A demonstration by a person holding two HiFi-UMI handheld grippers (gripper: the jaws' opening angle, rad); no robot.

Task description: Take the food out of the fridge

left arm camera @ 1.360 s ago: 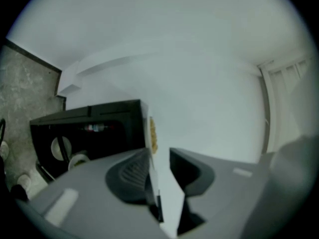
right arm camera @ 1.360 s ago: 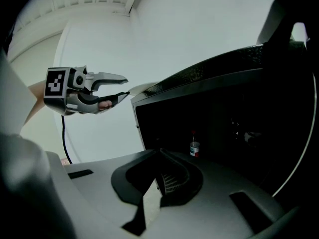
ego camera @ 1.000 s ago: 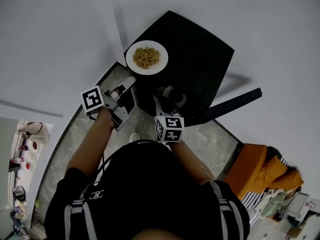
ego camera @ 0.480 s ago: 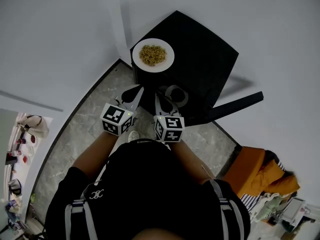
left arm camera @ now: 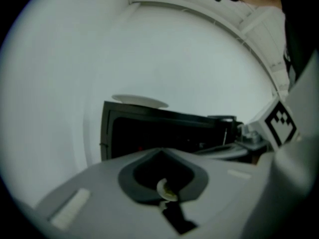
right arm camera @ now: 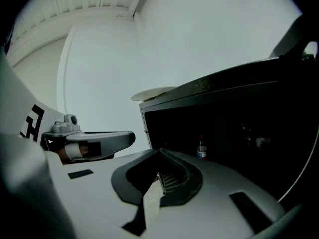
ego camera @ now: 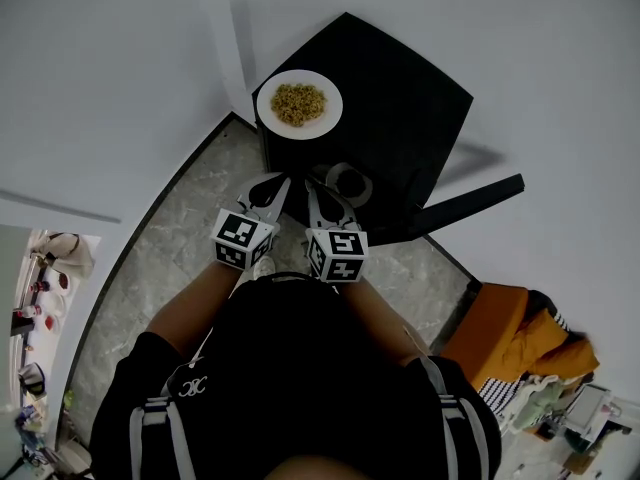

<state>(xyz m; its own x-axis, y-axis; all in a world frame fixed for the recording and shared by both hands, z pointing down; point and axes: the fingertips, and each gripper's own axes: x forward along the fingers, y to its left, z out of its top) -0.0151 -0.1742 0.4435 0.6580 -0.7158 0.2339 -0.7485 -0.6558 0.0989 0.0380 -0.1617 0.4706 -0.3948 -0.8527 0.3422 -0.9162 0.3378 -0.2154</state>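
Now L gripper [ego camera: 272, 186] drops from plate [ego camera: 268, 118] at 12, rolls beside R gripper [ego camera: 318, 190]; both pressed together. Food [ego camera: 298, 103] looks out, atop fridge [ego camera: 400, 108].

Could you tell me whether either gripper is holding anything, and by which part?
Nothing is held: the left gripper and the right gripper are both shut and empty; the plate of food sits on the black fridge, untouched.

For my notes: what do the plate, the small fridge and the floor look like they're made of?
Plate: probably glazed ceramic; plain white with a smooth rim, though melamine is possible.
Fridge: black casing, likely painted metal or plastic; matte with a faint sheen.
Floor: polished stone or stone-look tile; grey with pale veining.
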